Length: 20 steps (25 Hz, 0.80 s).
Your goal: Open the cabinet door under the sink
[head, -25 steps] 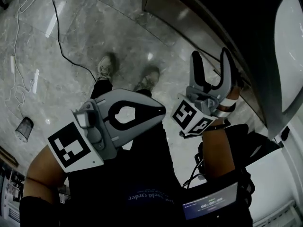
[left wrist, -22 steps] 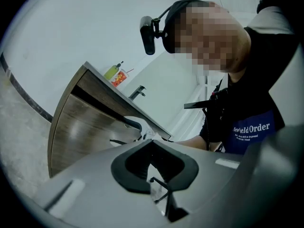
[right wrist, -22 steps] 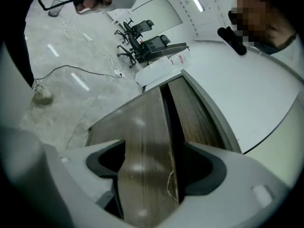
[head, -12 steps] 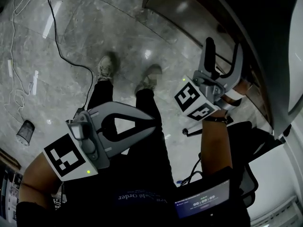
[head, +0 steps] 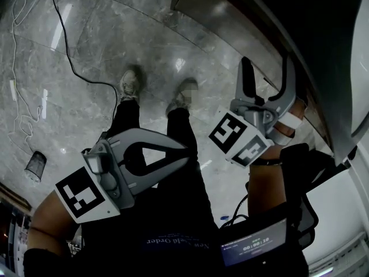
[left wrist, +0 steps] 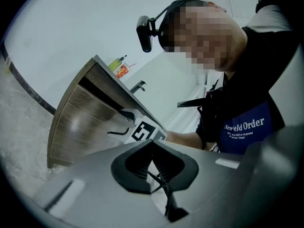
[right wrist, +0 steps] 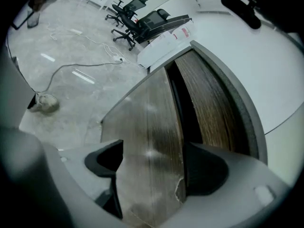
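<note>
Head view: left gripper (head: 185,151), grey with a black-and-white marker cube, sits lower left of frame. Its claw is closed to a point with nothing in it. Right gripper (head: 266,74), same build, is right of centre and points up-frame at the brown wood-grain cabinet door (head: 230,16), which runs along the upper right. Its claw is spread wide and has just been opening. Grey marble floor (head: 115,33) fills the left half, with a thin black cable (head: 72,51) across it upper left. The person's two shoes (head: 130,85) are at centre. A small dark mesh bin (head: 36,165) is at the left edge and a lit screen (head: 253,250) at the bottom.

Left gripper view: left gripper (left wrist: 153,144) jaws are together and hold nothing. The cabinet door (left wrist: 80,122) is at left centre, with the right gripper (left wrist: 142,129) just beside its right edge. A metal tap (left wrist: 138,85) and a yellow bottle (left wrist: 118,64) stand on the counter above the cabinet.

Right gripper view: right gripper (right wrist: 152,170) jaws stand wide apart. The cabinet door (right wrist: 152,122) fills the gap between them, and neither pad presses on it. The right pad is close to the door's right edge. A dark gap (right wrist: 183,103) runs between that edge and the darker wood panel (right wrist: 213,103) to its right. White countertop (right wrist: 270,70) is at right. Black office chairs (right wrist: 137,11) are at the top, and floor at upper left.
</note>
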Tool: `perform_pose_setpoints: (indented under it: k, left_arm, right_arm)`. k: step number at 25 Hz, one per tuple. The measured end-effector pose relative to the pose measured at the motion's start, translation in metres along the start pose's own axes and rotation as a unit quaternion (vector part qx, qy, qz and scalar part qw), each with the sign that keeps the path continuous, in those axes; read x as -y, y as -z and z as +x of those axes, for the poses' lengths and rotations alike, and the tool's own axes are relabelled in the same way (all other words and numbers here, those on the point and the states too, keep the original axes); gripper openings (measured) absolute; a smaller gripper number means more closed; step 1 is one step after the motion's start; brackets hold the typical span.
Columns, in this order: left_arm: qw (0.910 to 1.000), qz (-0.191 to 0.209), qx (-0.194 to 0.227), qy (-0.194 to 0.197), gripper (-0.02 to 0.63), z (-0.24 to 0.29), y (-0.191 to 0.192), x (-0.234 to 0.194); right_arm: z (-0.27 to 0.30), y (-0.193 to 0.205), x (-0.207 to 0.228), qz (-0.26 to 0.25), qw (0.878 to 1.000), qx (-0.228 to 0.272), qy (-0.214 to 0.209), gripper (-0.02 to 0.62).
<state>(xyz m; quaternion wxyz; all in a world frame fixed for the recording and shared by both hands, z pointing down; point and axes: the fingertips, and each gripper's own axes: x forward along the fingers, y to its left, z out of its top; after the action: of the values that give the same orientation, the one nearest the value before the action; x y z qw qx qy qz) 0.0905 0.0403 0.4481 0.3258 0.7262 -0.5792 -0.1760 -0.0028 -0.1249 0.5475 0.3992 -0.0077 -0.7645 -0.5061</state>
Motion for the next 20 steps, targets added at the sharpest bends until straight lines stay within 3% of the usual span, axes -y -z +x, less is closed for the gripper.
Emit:
perform_pose_setpoints:
  k: [5, 11, 13, 16, 20]
  left_arm:
    - [1.0, 0.002, 0.005, 0.006, 0.0, 0.0, -0.01, 0.001]
    - [1.0, -0.003, 0.0, 0.006, 0.0, -0.004, -0.006, 0.0]
    - [0.9999, -0.008, -0.002, 0.009, 0.0, -0.006, -0.003, 0.001]
    - [0.9997, -0.011, -0.004, 0.02, 0.0, -0.004, 0.005, 0.004]
    - [0.9994, -0.013, -0.01, 0.031, 0.0, -0.003, 0.006, 0.008]
  right_arm:
    - [-0.016, 0.0, -0.012, 0.039, 0.989, 0.006, -0.143, 0.389]
    - [-0.027, 0.001, -0.02, 0.091, 0.956, 0.017, -0.279, 0.353]
    - [-0.035, -0.009, -0.023, 0.146, 0.93, 0.046, -0.333, 0.339]
    - [-0.052, -0.012, -0.03, 0.237, 0.875, 0.059, -0.418, 0.283]
    - [-0.048, -0.006, -0.025, 0.301, 0.85, 0.066, -0.428, 0.267]
